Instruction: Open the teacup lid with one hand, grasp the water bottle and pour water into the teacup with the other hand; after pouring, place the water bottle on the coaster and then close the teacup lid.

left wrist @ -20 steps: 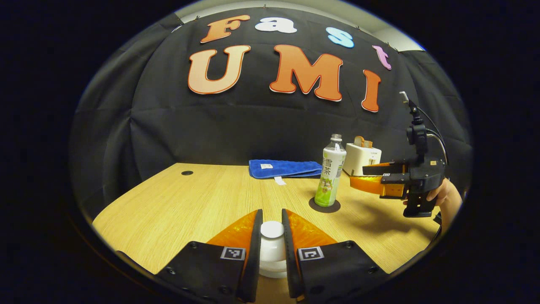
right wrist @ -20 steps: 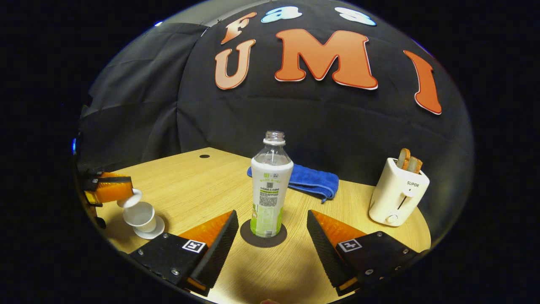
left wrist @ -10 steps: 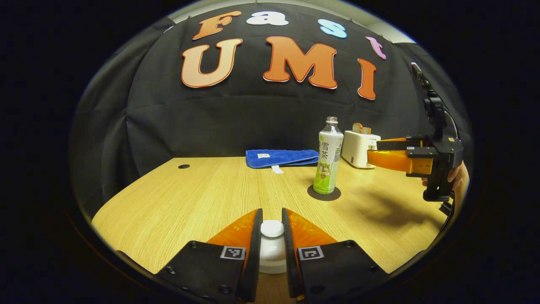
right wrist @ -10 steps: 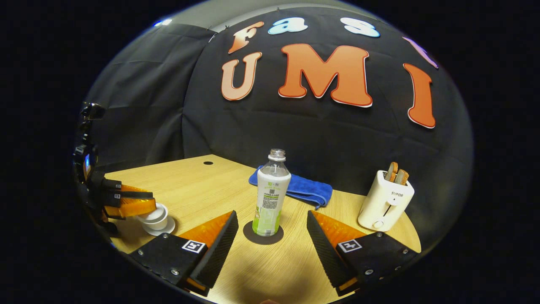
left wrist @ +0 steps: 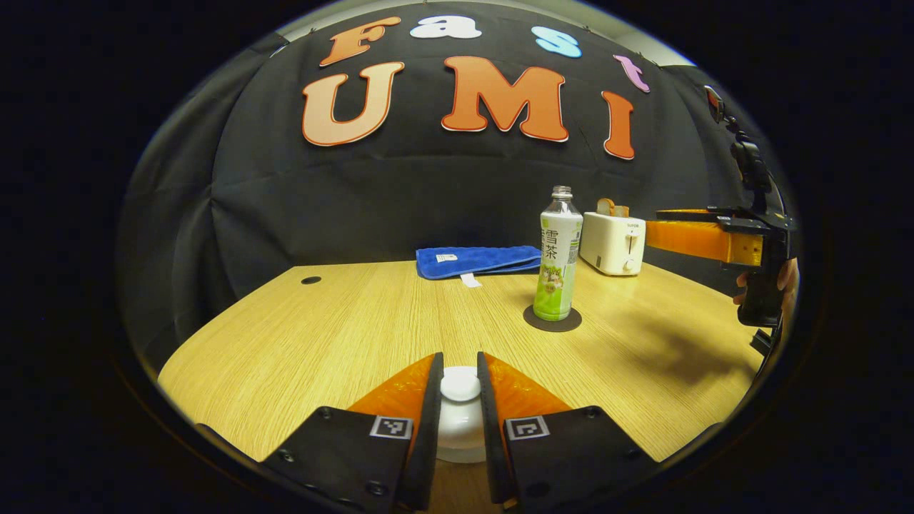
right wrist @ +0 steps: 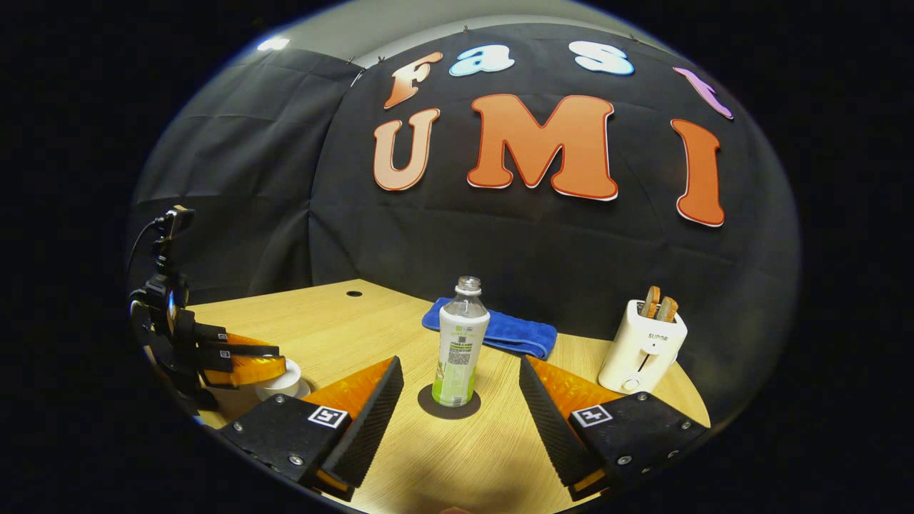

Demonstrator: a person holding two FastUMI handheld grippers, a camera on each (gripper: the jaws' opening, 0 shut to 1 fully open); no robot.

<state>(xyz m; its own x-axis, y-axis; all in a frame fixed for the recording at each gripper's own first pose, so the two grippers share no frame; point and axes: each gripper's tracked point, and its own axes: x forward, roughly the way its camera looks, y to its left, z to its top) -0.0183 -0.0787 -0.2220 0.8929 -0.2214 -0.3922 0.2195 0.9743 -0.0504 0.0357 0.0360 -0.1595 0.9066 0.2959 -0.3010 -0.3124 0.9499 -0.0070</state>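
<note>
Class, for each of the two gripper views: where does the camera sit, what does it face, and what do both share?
Left gripper view: rides the left gripper, low over the wooden table; fingers clamp the white teacup lid.
Right gripper view: rides the open right gripper, facing the green-labelled water bottle.
Shared: bottle on round dark coaster, blue towel, white toaster.
</note>
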